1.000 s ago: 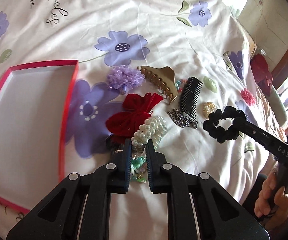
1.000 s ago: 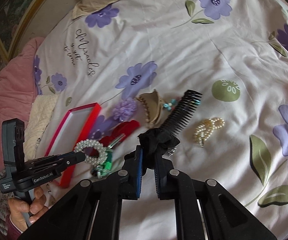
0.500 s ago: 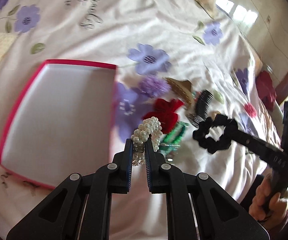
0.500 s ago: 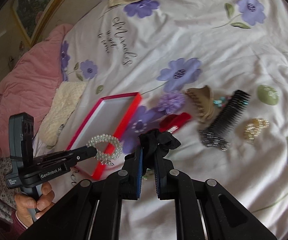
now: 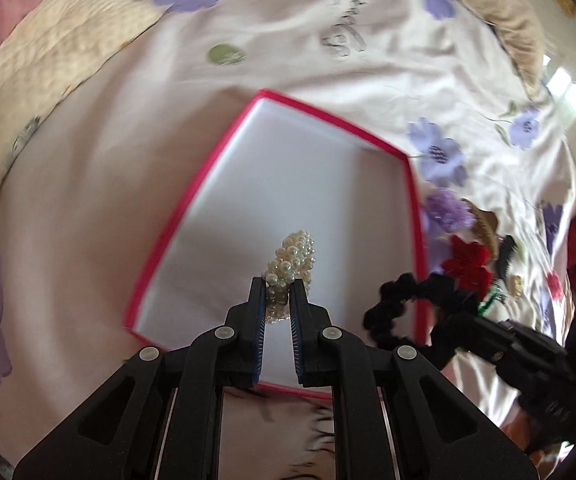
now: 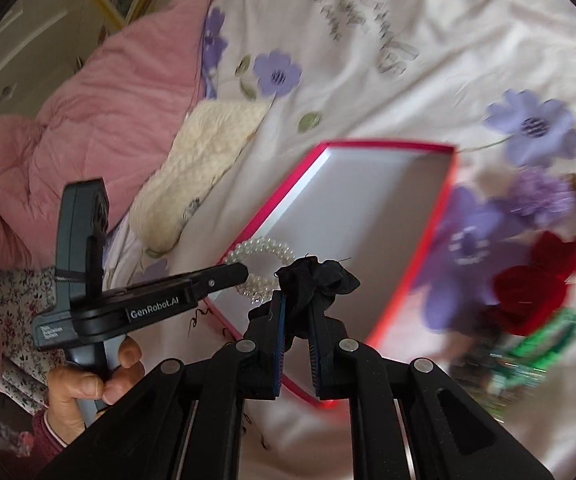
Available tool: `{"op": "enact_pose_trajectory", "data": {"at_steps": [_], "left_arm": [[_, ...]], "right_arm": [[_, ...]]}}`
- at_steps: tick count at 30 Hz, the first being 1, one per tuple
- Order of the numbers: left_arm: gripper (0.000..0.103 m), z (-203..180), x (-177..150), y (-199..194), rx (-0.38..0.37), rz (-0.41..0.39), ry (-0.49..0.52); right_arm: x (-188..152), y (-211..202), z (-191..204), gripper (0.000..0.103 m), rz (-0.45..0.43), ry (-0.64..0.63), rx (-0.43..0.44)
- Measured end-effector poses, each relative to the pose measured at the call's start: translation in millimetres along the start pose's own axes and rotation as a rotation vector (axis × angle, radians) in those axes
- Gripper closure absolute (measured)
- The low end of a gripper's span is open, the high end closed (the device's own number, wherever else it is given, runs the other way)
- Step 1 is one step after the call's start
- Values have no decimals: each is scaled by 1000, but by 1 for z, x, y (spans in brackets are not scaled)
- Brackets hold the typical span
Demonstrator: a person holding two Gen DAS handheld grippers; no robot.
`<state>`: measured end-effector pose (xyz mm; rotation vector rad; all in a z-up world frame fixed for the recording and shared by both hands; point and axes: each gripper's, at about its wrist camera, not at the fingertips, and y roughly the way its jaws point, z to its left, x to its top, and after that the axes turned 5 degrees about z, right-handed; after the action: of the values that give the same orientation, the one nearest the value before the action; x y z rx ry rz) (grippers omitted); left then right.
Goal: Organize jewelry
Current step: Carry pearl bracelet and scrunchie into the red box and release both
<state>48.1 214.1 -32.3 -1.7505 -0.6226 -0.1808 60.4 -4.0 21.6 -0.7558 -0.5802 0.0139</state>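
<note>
Over the red-rimmed box [image 5: 415,208], left gripper [image 5: 279,300] pinches pearl bracelet [image 5: 291,260]; right gripper [image 6: 297,312] clamps black scrunchie [image 6: 311,276].

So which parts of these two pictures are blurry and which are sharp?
Left wrist view: pearl bracelet and left gripper sharp; red-rimmed box edges smeared by motion. Right wrist view: black scrunchie and right gripper crisp; red bow blurred.

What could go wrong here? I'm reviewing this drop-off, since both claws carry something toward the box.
1. The left claw pinches the pearl bracelet only at its lower edge; it may slip out early.
2. The right claw and its black scrunchie crowd the same near corner of the red-rimmed box, so the two could collide.
</note>
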Motion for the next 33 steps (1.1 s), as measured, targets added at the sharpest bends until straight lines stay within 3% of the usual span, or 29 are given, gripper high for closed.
{"op": "enact_pose_trajectory", "data": {"at_steps": [5, 10, 18, 23, 28, 33], "left_arm": [[95, 23, 0, 7, 8, 21, -40], [95, 32, -2, 19, 17, 49, -59], [95, 30, 1, 21, -1, 36, -57], [95, 18, 15, 24, 3, 1, -2], [95, 20, 27, 52, 19, 83, 8], [95, 23, 17, 46, 27, 110, 6]], "right_arm": [[-4, 42, -2, 93, 92, 7, -8], [-9, 55, -8, 93, 136, 13, -28], [-10, 66, -12, 93, 162, 11, -51], [-8, 66, -10, 93, 160, 7, -58], [-8, 65, -11, 93, 156, 11, -64], [-6, 61, -10, 88, 156, 5, -66]]}}
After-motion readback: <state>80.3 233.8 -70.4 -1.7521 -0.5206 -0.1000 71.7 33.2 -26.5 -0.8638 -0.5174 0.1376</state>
